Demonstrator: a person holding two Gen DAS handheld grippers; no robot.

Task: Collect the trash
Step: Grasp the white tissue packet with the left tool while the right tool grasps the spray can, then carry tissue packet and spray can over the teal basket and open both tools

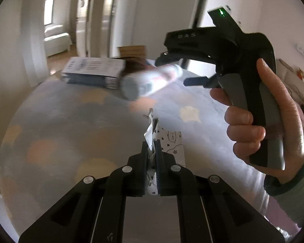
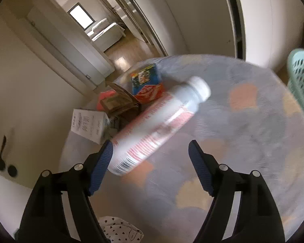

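Note:
A white plastic bottle [image 2: 158, 129] with red print and a white cap is blurred, between the spread fingers of my right gripper [image 2: 151, 148], above the grey patterned rug [image 2: 243, 133]. It touches only the left pad [image 2: 103, 162]; the jaws are wide open. In the left wrist view the bottle [image 1: 150, 81] is below the right gripper's [image 1: 190, 66] fingers. My left gripper [image 1: 152, 151] is shut on the rim of a white paper bag [image 1: 172, 141] with black hearts and doodles. The bag's edge also shows in the right wrist view [image 2: 119, 230].
A white printed box [image 1: 93, 71] lies on the rug's far side. A blue and red carton [image 2: 147, 84], an open brown cardboard box [image 2: 119, 101] and a white box [image 2: 89, 124] lie together. A mint laundry basket [image 2: 302, 81] stands at right. A doorway [image 2: 111, 30] opens behind.

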